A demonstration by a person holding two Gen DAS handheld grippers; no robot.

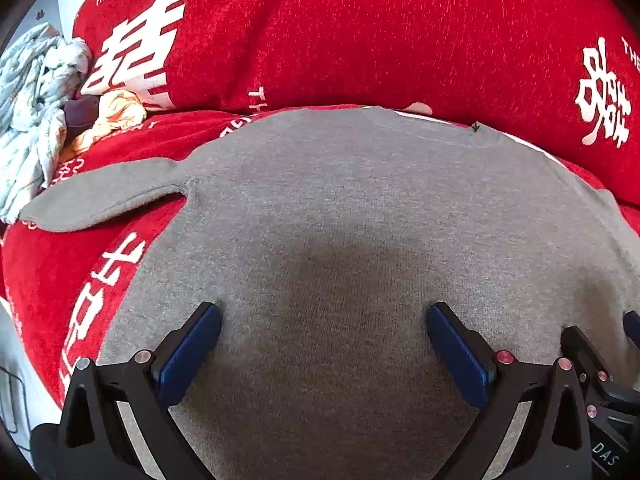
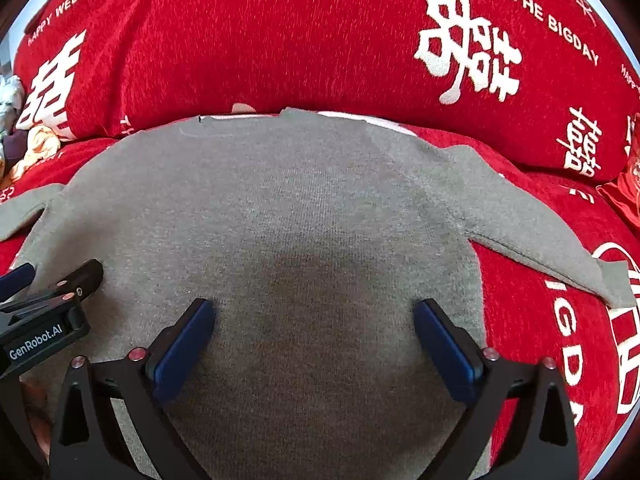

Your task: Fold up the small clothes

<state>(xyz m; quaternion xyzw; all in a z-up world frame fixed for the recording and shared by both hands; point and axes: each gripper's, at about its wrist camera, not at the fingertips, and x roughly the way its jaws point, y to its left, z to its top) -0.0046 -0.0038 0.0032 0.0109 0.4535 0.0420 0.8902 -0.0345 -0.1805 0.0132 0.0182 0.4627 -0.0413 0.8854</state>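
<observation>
One grey garment [image 1: 340,220] spread flat on red cover [image 1: 360,40], two sleeves out at 9 and 3 o'clock. Two grippers, left gripper [image 1: 324,320] and right gripper [image 2: 314,316], angled downward over it, jaws spread wide, pinching nothing.

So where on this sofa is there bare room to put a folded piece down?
Bare red sofa cover shows right of the grey knit sweater, below its right sleeve. A smaller red patch lies under the left sleeve. The far left is crowded with crumpled pale clothes.
</observation>
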